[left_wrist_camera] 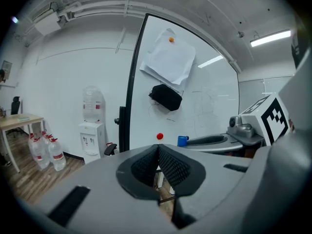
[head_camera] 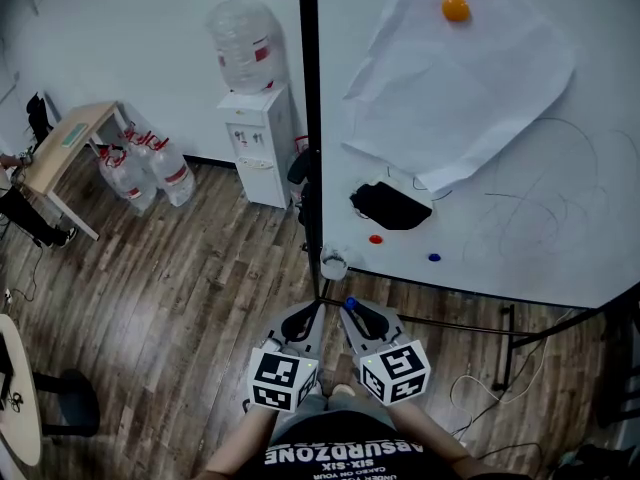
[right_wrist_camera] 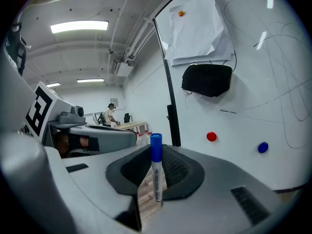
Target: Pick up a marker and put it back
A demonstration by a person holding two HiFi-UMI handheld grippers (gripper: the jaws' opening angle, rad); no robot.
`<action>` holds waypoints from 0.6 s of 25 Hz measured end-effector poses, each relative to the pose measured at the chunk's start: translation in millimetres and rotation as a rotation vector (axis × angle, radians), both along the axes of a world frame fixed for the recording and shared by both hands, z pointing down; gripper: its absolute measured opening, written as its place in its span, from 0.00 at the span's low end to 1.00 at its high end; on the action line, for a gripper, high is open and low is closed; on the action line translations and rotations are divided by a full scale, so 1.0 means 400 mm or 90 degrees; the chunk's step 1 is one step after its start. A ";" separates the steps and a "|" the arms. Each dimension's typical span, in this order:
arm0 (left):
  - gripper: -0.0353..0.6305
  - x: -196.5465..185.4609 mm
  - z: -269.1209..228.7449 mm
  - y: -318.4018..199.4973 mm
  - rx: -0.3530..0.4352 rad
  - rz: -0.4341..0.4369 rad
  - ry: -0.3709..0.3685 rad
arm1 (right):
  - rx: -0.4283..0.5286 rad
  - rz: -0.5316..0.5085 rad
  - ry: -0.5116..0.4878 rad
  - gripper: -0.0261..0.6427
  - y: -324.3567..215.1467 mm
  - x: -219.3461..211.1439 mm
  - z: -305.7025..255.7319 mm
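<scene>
Landmark: whiteboard (head_camera: 500, 228), upright on its stand over wood floor.

- Right claw (right_wrist_camera: 155, 155): pinching the marker (right_wrist_camera: 156, 172) between its pads. The marker stands roughly upright across the jaws, its blue cap above the pads and its white barrel running down between them. From the head view the cap (head_camera: 350, 304) sits below the whiteboard's lower left corner, off the board's surface.
- Left claw (left_wrist_camera: 158, 152): pressed together at the tips, nothing between the pads. It is just beside the right claw, both pointing toward the whiteboard's lower left corner.
- On the whiteboard: a sheet of paper (head_camera: 470, 78) in the upper part, pinned by an orange magnet (head_camera: 455, 9). A black object (head_camera: 390, 206) sticks just under the paper's lower corner. Below that are a red magnet (head_camera: 376, 239) and, to its right, a blue magnet (head_camera: 434, 258). Thin pen scrawls cover the whiteboard's right half.
- Left of the whiteboard's edge: a water dispenser (head_camera: 255, 138) against the wall.
</scene>
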State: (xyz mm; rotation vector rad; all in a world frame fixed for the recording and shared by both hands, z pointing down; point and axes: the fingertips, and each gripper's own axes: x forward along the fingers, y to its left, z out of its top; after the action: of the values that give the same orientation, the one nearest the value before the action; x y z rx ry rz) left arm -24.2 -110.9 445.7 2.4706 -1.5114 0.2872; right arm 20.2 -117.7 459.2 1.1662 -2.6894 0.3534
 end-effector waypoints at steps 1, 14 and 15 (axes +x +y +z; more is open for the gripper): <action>0.06 0.000 -0.001 0.000 0.000 0.001 -0.001 | 0.001 0.000 0.002 0.13 0.002 -0.002 0.001; 0.06 0.004 -0.006 -0.014 0.006 0.000 -0.001 | 0.009 -0.003 0.002 0.13 -0.012 0.006 -0.010; 0.06 0.004 -0.006 -0.015 0.006 -0.001 -0.001 | 0.010 -0.003 0.001 0.13 -0.012 0.006 -0.014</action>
State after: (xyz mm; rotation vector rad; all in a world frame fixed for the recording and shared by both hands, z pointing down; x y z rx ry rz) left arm -22.8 -116.8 443.2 2.4766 -1.5188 0.2827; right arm 22.7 -122.6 453.7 1.1638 -2.6981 0.3306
